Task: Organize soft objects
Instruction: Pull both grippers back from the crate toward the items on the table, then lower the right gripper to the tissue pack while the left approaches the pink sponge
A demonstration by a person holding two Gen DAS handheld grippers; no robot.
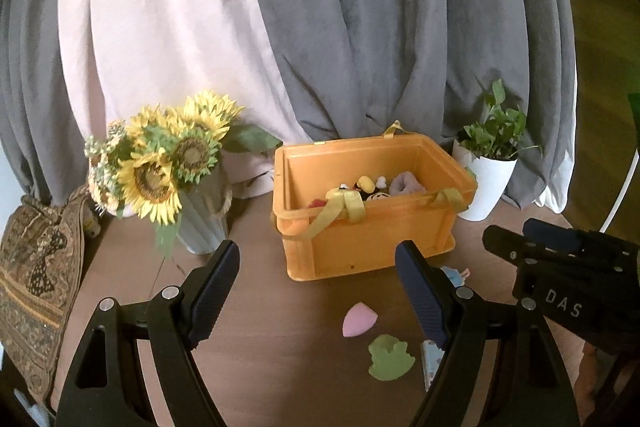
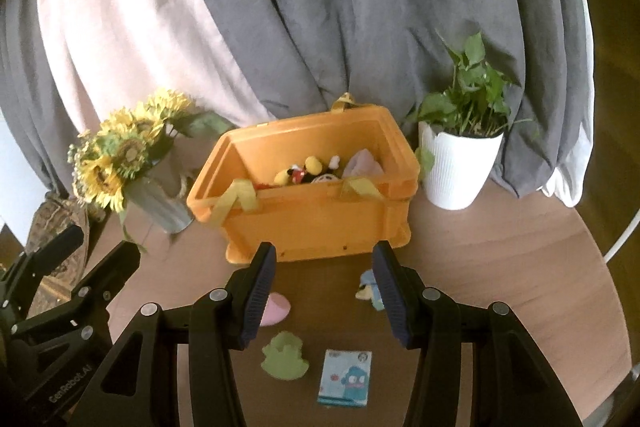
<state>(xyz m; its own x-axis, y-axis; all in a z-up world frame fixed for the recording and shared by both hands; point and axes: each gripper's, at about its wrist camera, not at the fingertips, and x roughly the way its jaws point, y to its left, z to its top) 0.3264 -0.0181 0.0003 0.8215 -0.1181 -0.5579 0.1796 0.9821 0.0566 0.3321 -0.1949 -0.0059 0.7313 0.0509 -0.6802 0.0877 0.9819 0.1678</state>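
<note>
Both tongs (image 1: 318, 287) (image 2: 324, 291) level, agape, hovering before orange crate (image 2: 320, 223).

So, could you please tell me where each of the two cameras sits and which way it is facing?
Left wrist: on the left gripper, facing the orange bin and curtain; its open fingers show, the right gripper at right.
Right wrist: on the right gripper, facing the same bin; its open fingers show, the left gripper at left.
Shared: bin, sunflowers, potted plant, green sponge.
</note>
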